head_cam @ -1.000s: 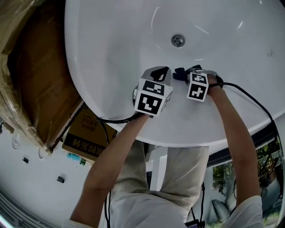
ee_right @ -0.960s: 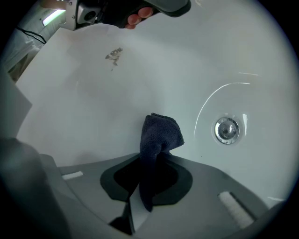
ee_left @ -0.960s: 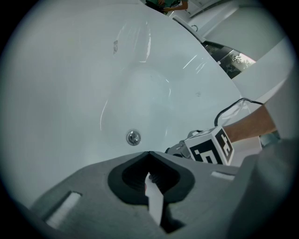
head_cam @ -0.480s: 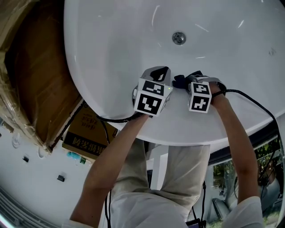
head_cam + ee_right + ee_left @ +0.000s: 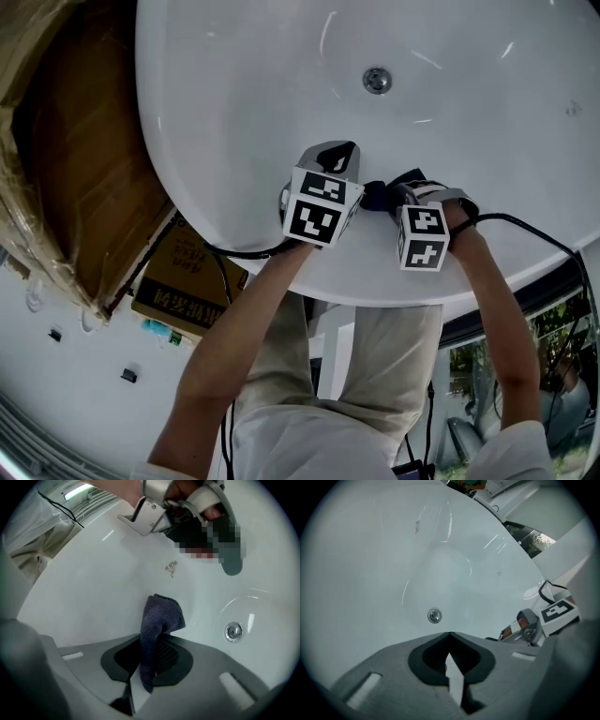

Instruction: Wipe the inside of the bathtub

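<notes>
Bathtub (image 5: 234,112): white, glossy, steep-walled. Both tools work on the near wall, on the person's side of the drain (image 5: 377,81). Most of the inside looks yet to be wiped.
Left tongs (image 5: 449,639): closed tip to tip on nothing, hanging over the wall on the person's side of the drain. Risk: their bare hard tips could scrape the enamel if they dip onto it.
Right tongs (image 5: 151,660): clamped on the cloth, just beside the left tongs and a little farther from the drain. Risk: with the two sitting so close, a sideways stroke could knock one against the other.
Cable (image 5: 534,225): trails from the right tongs across the rim, away from the drain. Risk: it may catch on the rim during a long stroke.
Cloth (image 5: 161,613): dark, pinched by one narrow fold, with most of it sticking out past the jaws toward the wall on the person's side of the drain. Whether it touches the wall I cannot tell. Risk: hard rubbing could drag it free, and it would likely slide down toward the drain. The small wad also covers little per pass, so strips may be missed.
Smudge (image 5: 171,568): a small grey mark on the wall beyond the cloth, up-slope of the drain, easily skipped.
</notes>
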